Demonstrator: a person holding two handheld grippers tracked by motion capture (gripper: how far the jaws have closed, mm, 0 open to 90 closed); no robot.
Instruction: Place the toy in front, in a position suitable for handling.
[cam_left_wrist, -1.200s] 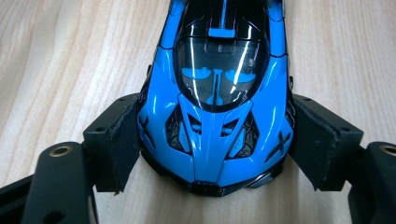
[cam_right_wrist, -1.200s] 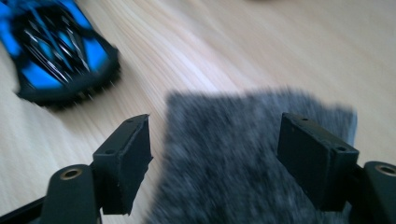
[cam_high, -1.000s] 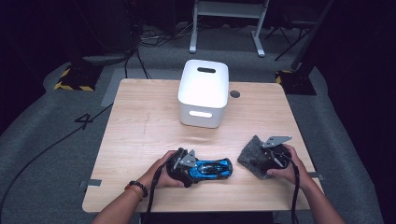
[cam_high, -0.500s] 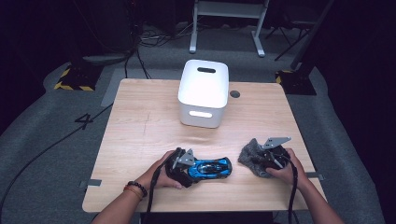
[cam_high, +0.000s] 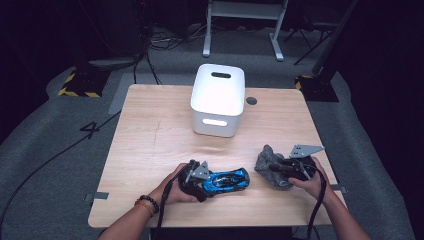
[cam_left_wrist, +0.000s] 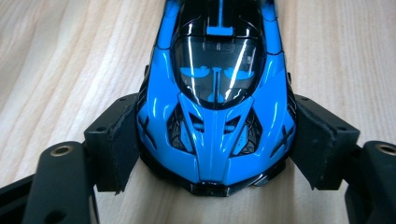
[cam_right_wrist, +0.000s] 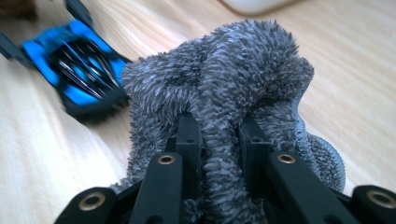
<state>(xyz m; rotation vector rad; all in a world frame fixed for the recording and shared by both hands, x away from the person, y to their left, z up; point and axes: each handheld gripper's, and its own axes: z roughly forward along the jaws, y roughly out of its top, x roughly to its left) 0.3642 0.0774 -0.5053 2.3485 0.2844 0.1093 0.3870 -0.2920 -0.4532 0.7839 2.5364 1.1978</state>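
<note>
Glossy blue toy car (cam_high: 227, 180) with black windows and black vents, low sports shape, lies on the wooden table (cam_high: 150, 130) near the front edge, left of centre. Left gripper (cam_high: 199, 181) has its jaws clamped on one end of the car; in the left gripper view the pads (cam_left_wrist: 122, 140) press both flanks of the car (cam_left_wrist: 215, 93), having just closed further on it. Grey fuzzy cloth (cam_high: 270, 165), bunched up, sits right of the car, near the front right corner. Right gripper (cam_high: 285, 169) has just closed and pinches a fold of it; in the right gripper view the fabric (cam_right_wrist: 224, 93) bulges up between and around the jaws.

Car and cloth are near each other but apart. Wide bare tabletop left and behind them. Cloth is close to the right edge.

White bin (cam_high: 219, 99) stands at the back centre, well apart from both; it looks upside down, inside hidden. Small dark disc (cam_high: 251, 100) just right of it.
</note>
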